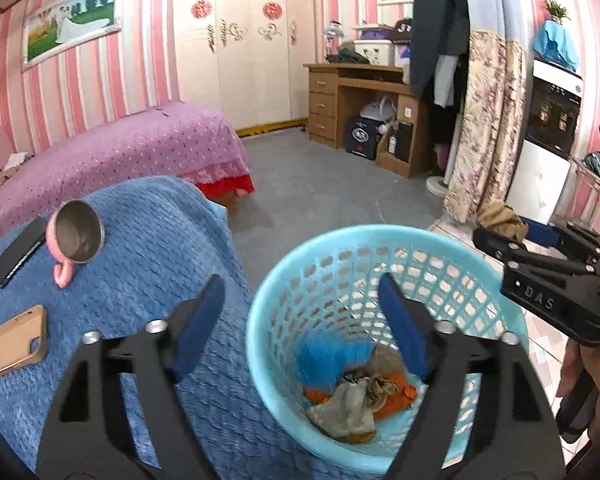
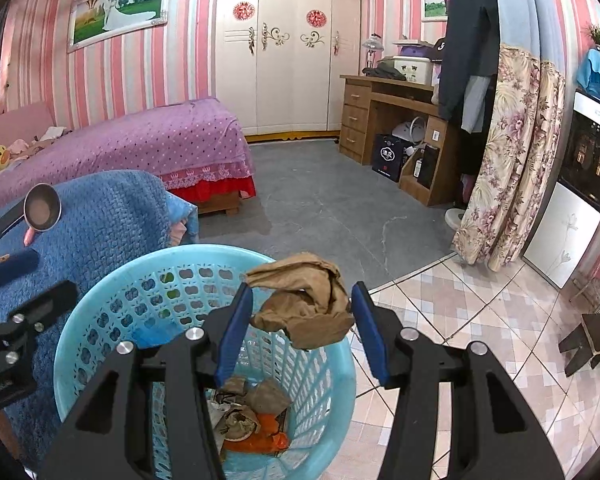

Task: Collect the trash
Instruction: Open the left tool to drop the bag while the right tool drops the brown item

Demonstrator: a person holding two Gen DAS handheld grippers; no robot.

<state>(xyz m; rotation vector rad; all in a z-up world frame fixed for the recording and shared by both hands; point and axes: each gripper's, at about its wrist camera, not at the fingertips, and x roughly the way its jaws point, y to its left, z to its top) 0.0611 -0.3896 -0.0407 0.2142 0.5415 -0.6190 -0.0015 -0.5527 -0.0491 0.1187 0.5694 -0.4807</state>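
A light blue perforated basket [image 1: 340,248] stands on the floor beside a table with a blue knitted cover [image 1: 152,240]. Crumpled trash [image 1: 356,392] lies in the basket's bottom, also seen in the right wrist view [image 2: 252,416]. My left gripper [image 1: 302,326] is open and empty, over the basket's left rim. My right gripper [image 2: 302,328] holds a crumpled brown paper wad [image 2: 306,304] between its blue pads, above the basket's right rim [image 2: 340,384]. The right gripper [image 1: 518,236] with the wad [image 1: 500,216] also shows in the left wrist view.
On the blue cover lie a tipped pink mug [image 1: 74,240], a black phone [image 1: 18,256] and a tan phone case [image 1: 18,340]. Beyond are a purple bed [image 1: 112,152], a wooden desk [image 1: 364,112], a floral curtain [image 2: 508,160] and a small stool [image 2: 588,340].
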